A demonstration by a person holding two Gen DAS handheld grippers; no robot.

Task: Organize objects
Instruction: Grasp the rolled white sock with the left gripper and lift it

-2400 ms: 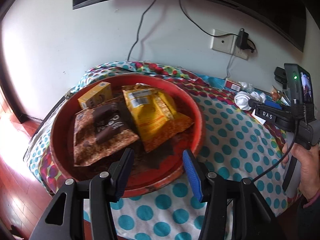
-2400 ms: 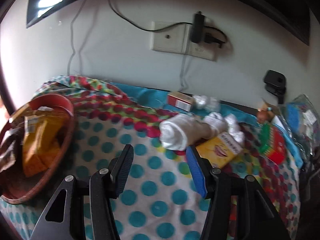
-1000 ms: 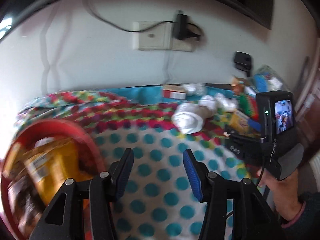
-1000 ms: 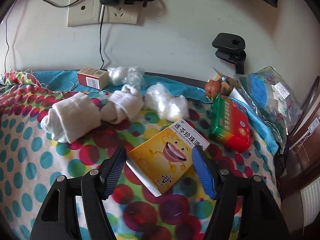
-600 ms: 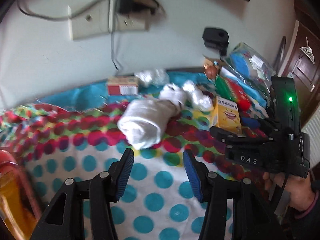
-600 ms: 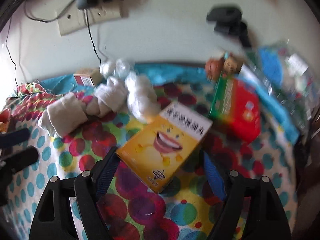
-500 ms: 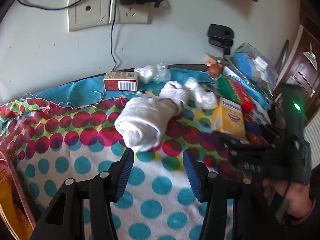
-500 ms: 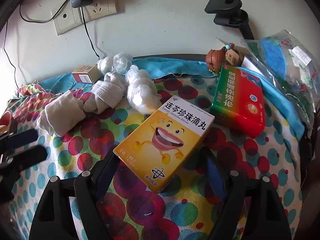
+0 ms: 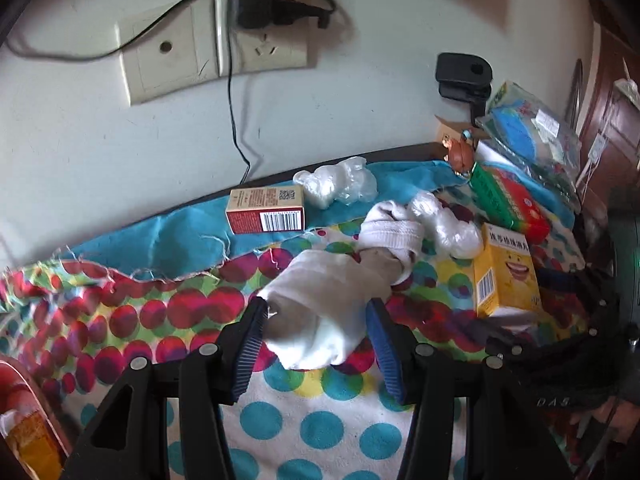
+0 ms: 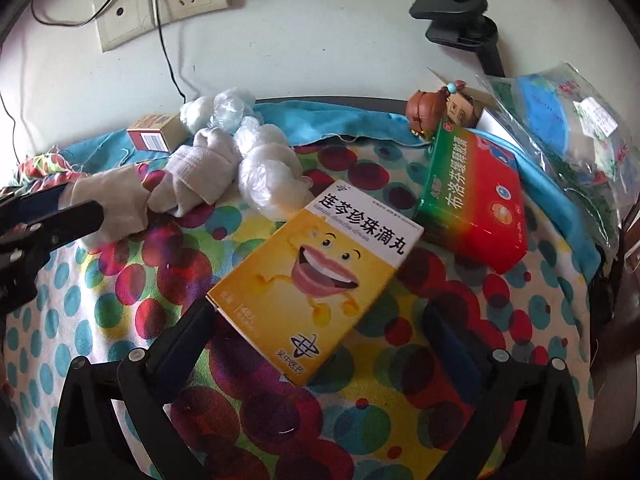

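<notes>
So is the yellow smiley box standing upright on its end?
No, the yellow box lies flat on the dotted cloth, face up.

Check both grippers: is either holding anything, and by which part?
Nothing is held. The left gripper is open around the rolled sock; the right gripper, just opening, straddles the yellow box.

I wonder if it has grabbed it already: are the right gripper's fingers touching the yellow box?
Cannot tell. In the right wrist view the right gripper stands wide around the yellow box, whose corner hides any gap.
</notes>
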